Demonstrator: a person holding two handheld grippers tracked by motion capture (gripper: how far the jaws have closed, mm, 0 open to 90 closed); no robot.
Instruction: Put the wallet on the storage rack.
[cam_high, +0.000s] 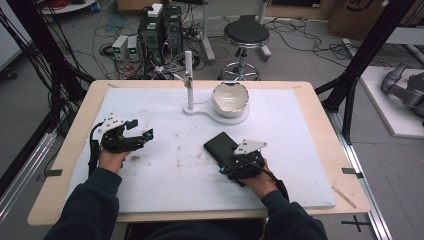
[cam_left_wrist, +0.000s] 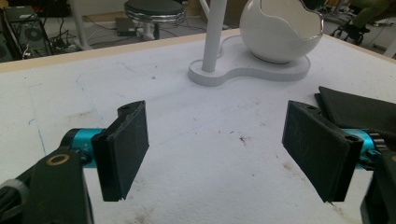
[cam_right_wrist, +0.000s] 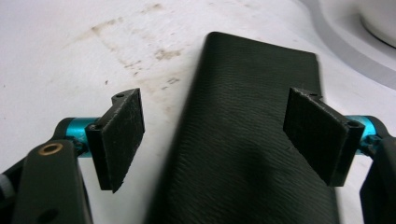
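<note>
Black and finely ribbed, the flat case (cam_right_wrist: 252, 140) lies on the white bench (cam_high: 300, 165) directly under the right claw (cam_high: 239, 161), on the person's right side and near the front edge. In the right gripper view this claw stands wide open, one pad to each long side of the case, and I judge it is held so in order to close across the narrow width, which is the easiest way to take such a flat thing. Whether the pads already touch the bench I cannot tell, because the view from above is small here.

The left claw (cam_high: 134, 134) waits well apart on the other side, also wide open and holding nothing; in its own view only stained bench lies between the pads, and a corner of the case shows behind its right pad. It is probably kept there to be ready for help without standing in the way.

Farther back, near the middle of the bench, the white bowl (cam_high: 230, 98) with a broken-looking rim sits on a white base (cam_high: 207, 112) beside an upright post (cam_high: 189, 80). Behind the bench stands a black stool (cam_high: 246, 34).
</note>
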